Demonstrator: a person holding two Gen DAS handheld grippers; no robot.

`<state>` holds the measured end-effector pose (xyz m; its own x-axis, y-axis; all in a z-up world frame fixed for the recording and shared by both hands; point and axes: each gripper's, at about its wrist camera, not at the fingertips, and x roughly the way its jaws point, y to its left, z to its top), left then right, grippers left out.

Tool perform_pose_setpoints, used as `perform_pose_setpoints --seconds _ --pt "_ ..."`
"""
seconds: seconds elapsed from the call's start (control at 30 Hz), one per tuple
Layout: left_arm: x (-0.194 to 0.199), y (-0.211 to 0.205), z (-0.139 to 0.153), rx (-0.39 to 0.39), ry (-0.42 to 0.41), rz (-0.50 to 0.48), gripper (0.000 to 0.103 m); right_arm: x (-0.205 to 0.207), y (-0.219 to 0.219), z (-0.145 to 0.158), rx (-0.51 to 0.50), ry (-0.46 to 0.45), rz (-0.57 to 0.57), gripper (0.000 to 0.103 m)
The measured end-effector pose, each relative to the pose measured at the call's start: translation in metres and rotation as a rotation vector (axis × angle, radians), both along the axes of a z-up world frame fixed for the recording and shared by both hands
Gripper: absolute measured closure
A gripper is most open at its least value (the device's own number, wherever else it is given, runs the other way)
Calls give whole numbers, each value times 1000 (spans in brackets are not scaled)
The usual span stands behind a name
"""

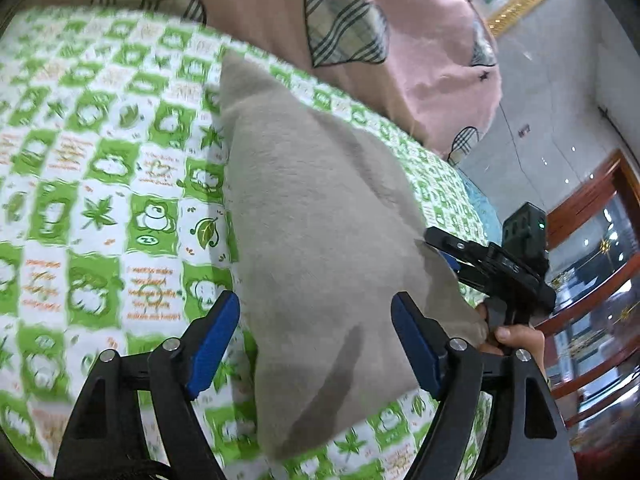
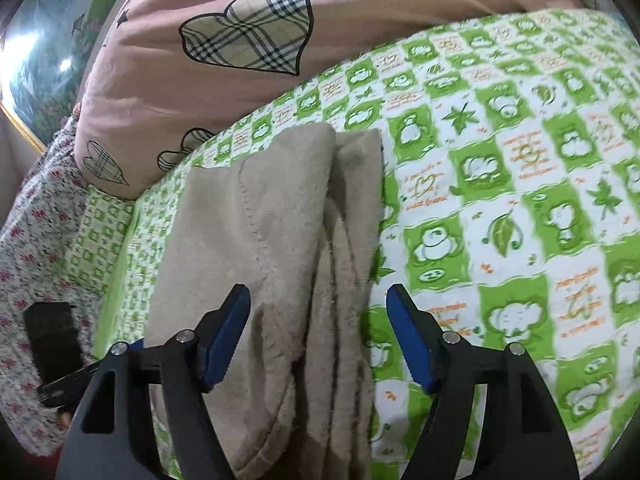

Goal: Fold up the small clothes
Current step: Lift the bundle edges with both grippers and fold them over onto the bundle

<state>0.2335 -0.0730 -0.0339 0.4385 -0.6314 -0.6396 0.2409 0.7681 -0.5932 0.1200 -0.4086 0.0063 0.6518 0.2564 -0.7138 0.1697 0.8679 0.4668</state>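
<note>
Beige fleece garment (image 2: 260, 264), folded into a long layered bundle, is laid on the green-and-white checked sheet (image 2: 500, 208) of a bed, printed with leaves and cartoon figures. In the right wrist view its stacked edges are seen running away from the camera toward a pink quilt (image 2: 168, 92) with plaid hearts, which is heaped at the far side of the sheet. The right gripper (image 2: 318, 336) is held over the near end of the bundle with its blue pads (image 2: 224, 344) spread apart; the cloth lies between them, but no pad is pressed on it. The left gripper (image 1: 316, 348) is likewise held wide open, the garment's near part lying between and beneath its pads without being pinched. In the left wrist view the right gripper is seen at the garment's right edge, gripped by a hand (image 1: 516, 336). A floral cloth (image 2: 36, 216) is seen beyond the sheet's left edge.
</note>
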Motion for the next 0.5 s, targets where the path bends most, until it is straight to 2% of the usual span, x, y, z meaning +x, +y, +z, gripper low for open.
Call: perform_pose_setpoints --seconds 0.23,0.27,0.3,0.37,0.43,0.5 --pt "53 -13 -46 -64 168 -42 21 23 5 -25 69 73 47 32" --pt "55 -17 -53 -72 175 -45 24 24 6 -27 77 69 46 38" --pt "56 -18 -52 -69 159 -48 34 25 7 -29 92 70 49 57" --pt "54 -25 -46 -20 126 -59 45 24 9 -31 132 79 34 63" --pt "49 -24 -38 -1 93 -60 55 20 18 -22 86 68 31 67" --pt "36 -16 -23 8 57 -54 57 12 34 -8 75 35 39 70"
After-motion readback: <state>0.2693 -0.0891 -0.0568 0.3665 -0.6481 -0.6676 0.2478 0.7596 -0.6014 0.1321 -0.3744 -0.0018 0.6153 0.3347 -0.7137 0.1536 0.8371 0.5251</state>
